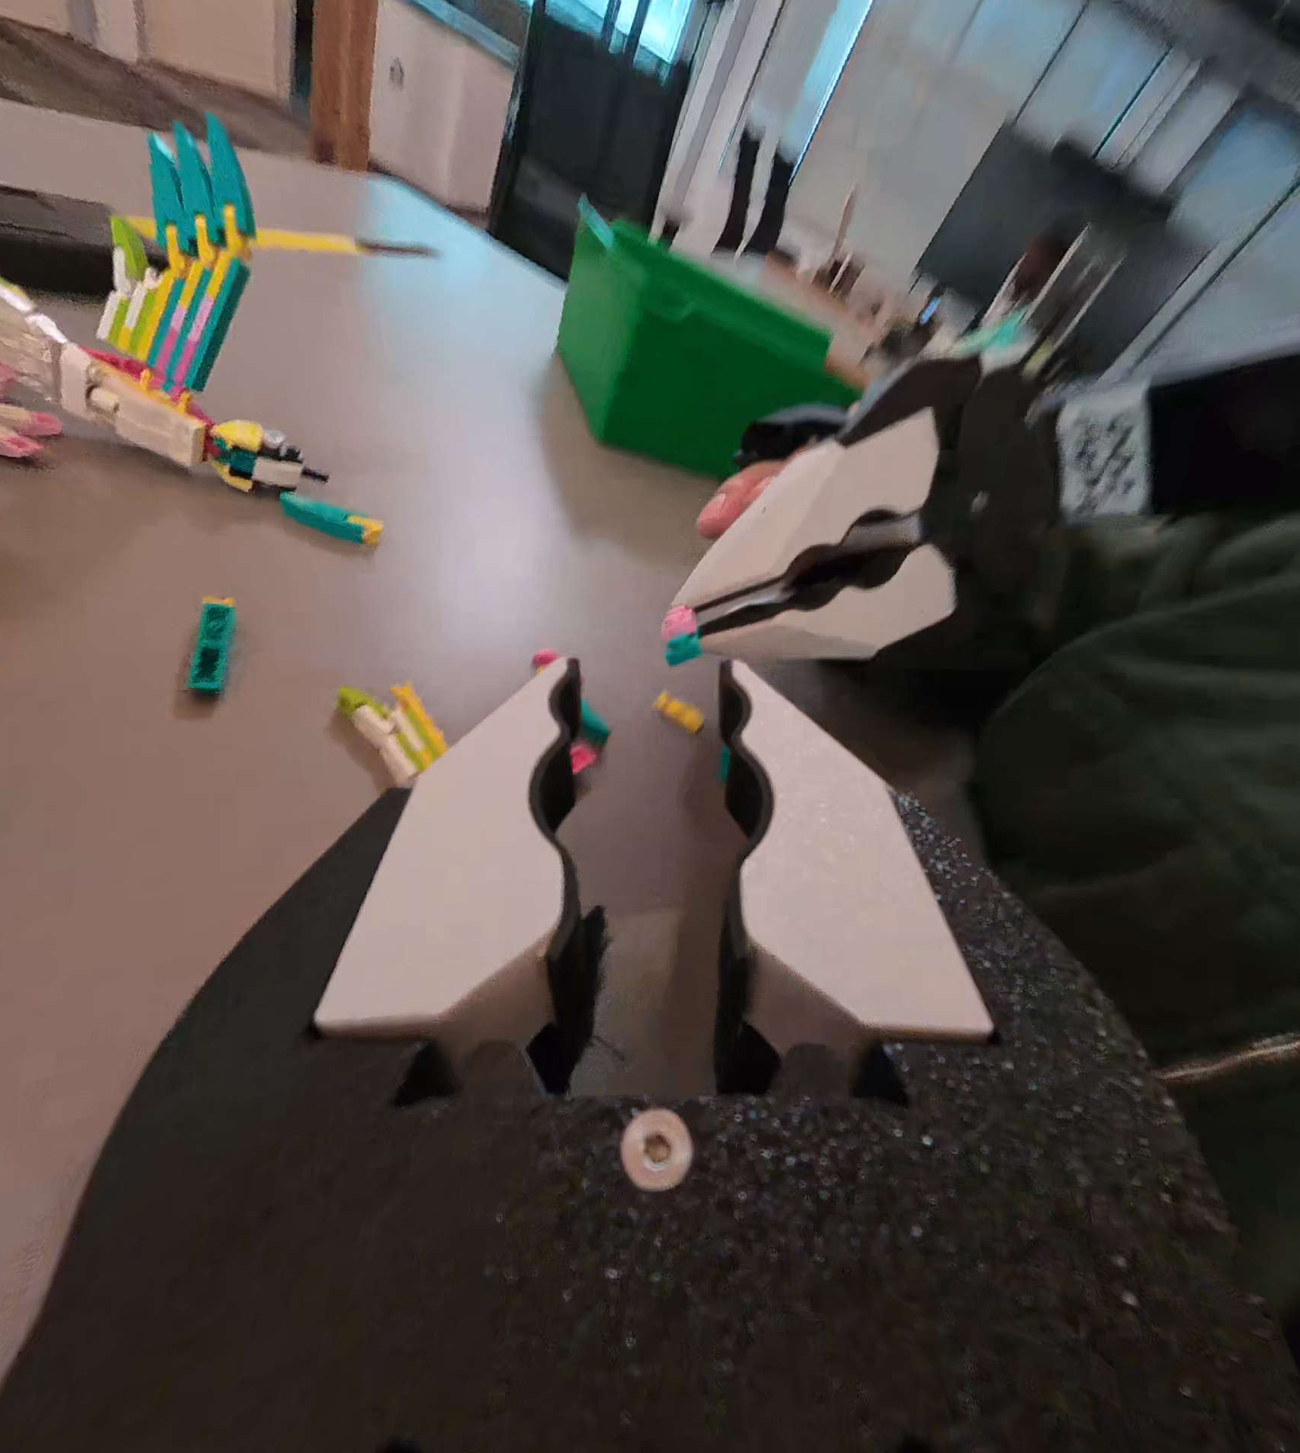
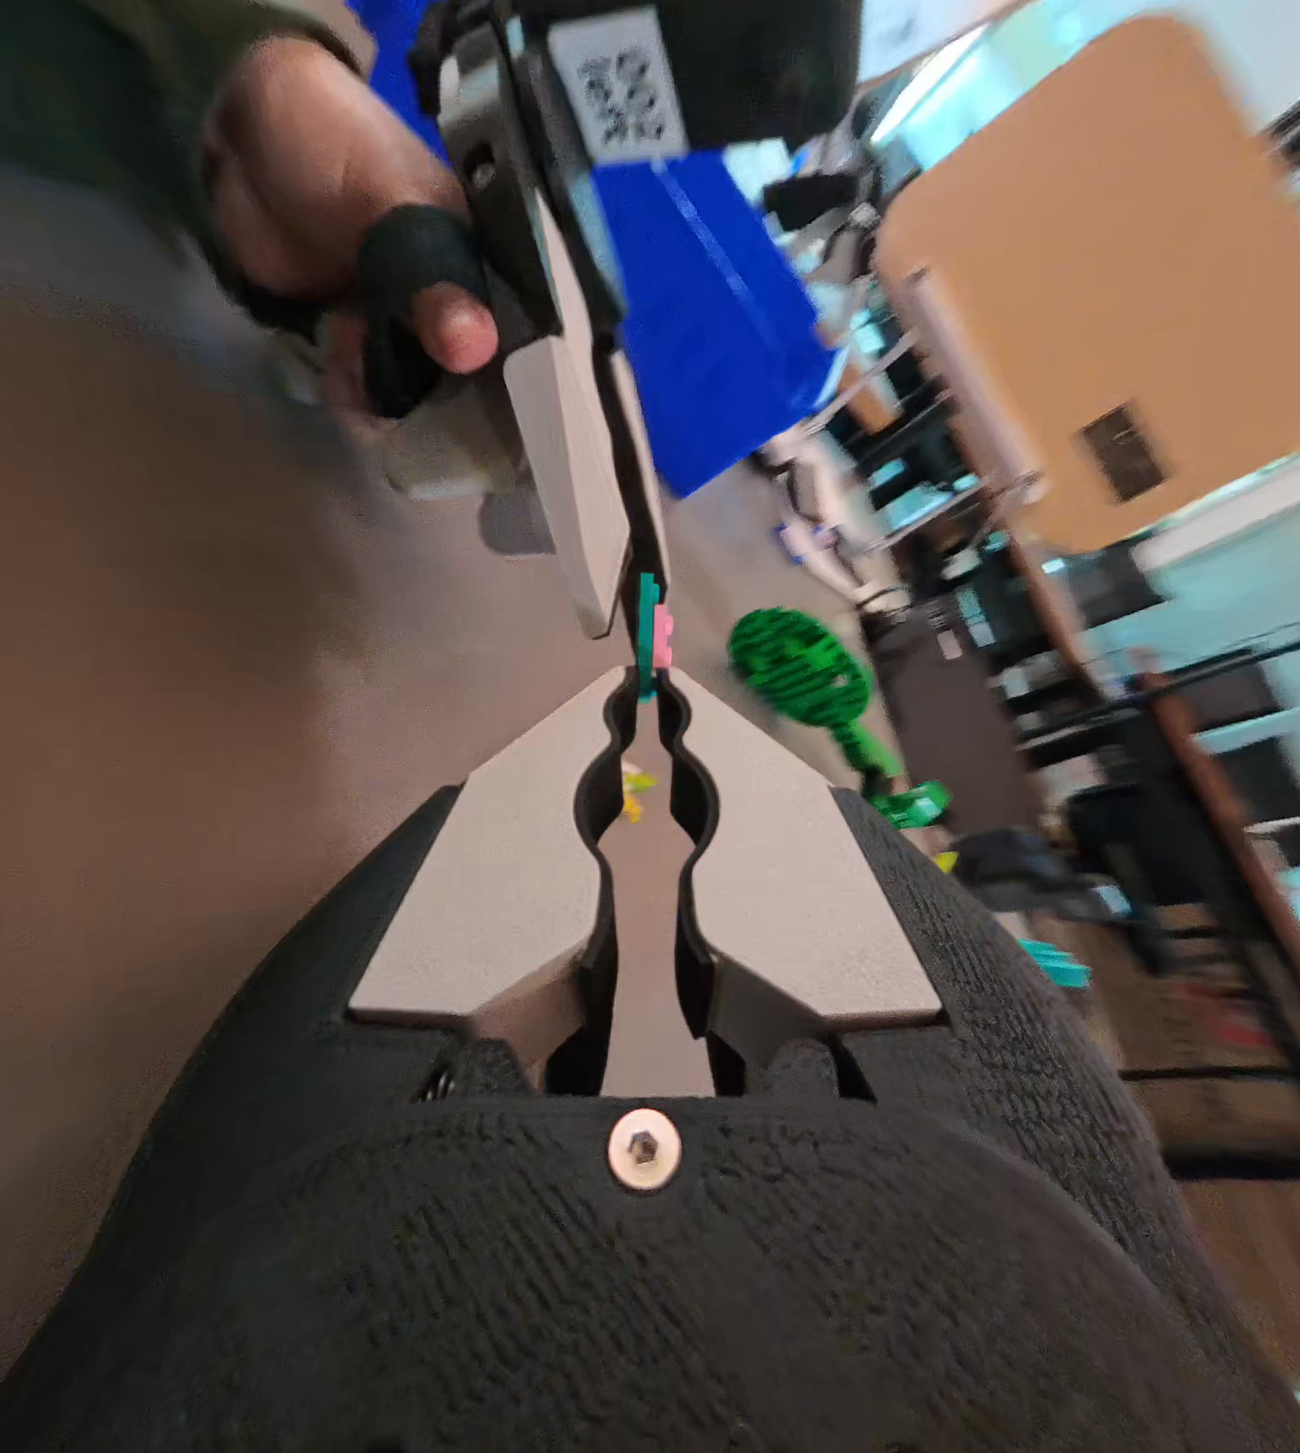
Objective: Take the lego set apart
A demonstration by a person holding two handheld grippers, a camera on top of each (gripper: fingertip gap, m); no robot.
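counter (image 1: 434, 487): carries the lego model, the loose pieces and the bin
lego model (image 1: 151, 377): far left on the counter, well apart from both grippers
bin (image 1: 678, 362): at the back of the counter, right of the model
loose pieces (image 1: 210, 646): scattered on the counter between the model and the left gripper
left gripper (image 1: 651, 676): near edge, small pieces lying just ahead of its fingers
right gripper (image 1: 690, 633): just right of and beyond the left gripper's tips
small piece (image 2: 653, 633): at the right gripper's fingers, off the counter
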